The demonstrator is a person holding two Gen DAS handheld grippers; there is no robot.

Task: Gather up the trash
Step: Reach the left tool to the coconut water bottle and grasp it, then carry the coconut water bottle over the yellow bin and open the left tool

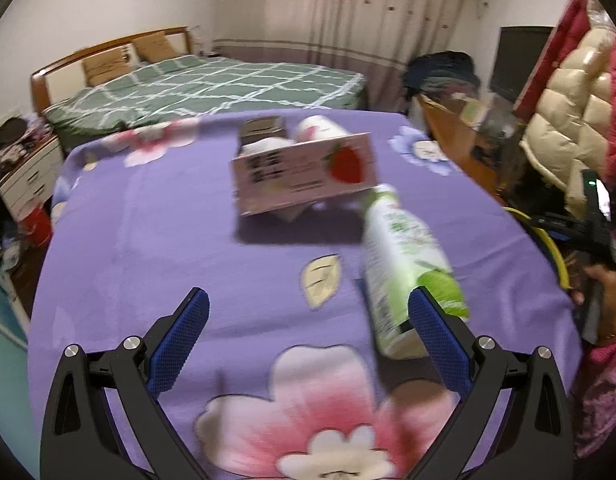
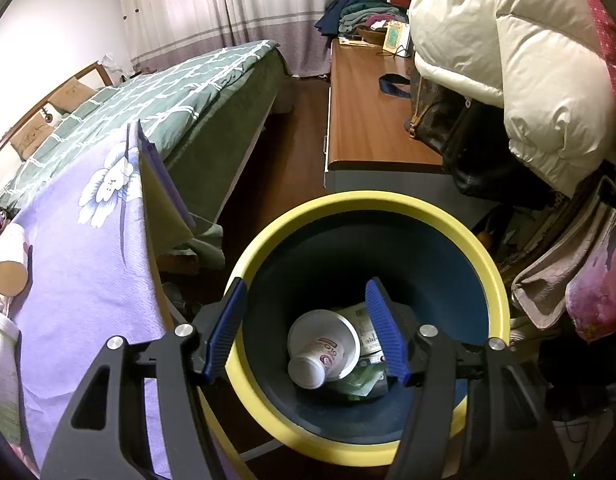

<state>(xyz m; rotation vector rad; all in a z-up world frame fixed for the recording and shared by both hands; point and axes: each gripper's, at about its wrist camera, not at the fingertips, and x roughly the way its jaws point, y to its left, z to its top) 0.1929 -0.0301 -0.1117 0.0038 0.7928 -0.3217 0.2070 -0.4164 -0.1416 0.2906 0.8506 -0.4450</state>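
My left gripper (image 1: 308, 312) hangs over the purple tablecloth (image 1: 147, 220), fingers spread on nothing; the green-and-white bottle (image 1: 404, 256) lies right of centre (blurred). My right gripper (image 2: 305, 304), fingers apart and empty, hovers above the yellow-rimmed bin (image 2: 488, 264), lower centre, holding a paper cup (image 2: 320, 350).

The right gripper (image 2: 303, 308) hangs open above the yellow-rimmed bin (image 2: 460, 232); inside the bin lies a white cup (image 2: 322, 348).
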